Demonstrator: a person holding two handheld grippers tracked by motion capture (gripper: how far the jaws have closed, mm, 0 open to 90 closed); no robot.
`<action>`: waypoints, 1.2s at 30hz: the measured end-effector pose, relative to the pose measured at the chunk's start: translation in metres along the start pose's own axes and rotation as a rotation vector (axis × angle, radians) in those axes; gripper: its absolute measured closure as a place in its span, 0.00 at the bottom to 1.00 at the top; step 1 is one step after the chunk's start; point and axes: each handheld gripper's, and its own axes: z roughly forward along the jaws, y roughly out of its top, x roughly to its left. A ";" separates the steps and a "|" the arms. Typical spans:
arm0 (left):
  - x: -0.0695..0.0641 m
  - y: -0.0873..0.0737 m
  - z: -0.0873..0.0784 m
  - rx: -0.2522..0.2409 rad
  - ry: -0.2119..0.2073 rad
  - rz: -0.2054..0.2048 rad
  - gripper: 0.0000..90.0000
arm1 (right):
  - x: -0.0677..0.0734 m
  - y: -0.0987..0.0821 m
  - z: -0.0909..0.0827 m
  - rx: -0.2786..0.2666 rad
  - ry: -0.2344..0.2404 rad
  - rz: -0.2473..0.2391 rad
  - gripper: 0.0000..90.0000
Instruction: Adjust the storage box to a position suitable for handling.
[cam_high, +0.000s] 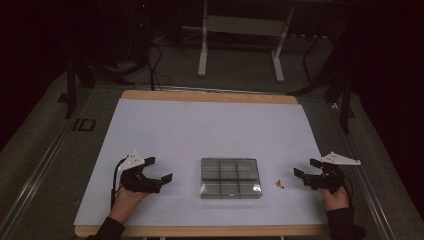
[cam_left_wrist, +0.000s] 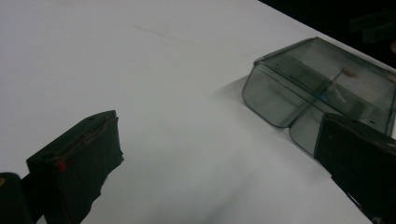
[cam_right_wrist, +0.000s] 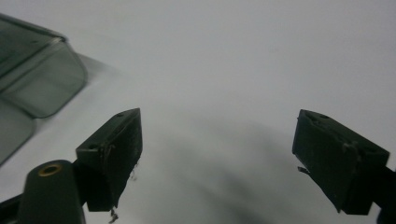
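Your left hand-held gripper (cam_high: 161, 169) and right hand-held gripper (cam_high: 306, 167) rest on the white bench (cam_high: 200, 130), jaws spread wide and holding nothing, flanking the clear compartment box (cam_high: 230, 178) at its front middle; small brown bits (cam_high: 279, 184) lie just right of the box.

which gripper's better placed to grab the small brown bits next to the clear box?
Right, probably. The small brown bits lie on the table between the compartment box and the right gripper, whose jaws are open. The left gripper, also open, has the box in its way.
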 end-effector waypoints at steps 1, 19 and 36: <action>-0.001 0.000 0.001 0.007 -0.019 0.007 0.01 | 0.001 0.000 0.000 -0.001 0.010 -0.002 0.17; -0.020 0.007 0.018 0.085 -0.159 0.095 0.04 | 0.021 0.008 0.006 0.030 0.281 -0.158 0.15; -0.032 0.009 0.033 0.179 -0.249 0.157 0.18 | 0.049 0.013 0.023 0.108 0.468 -0.286 0.16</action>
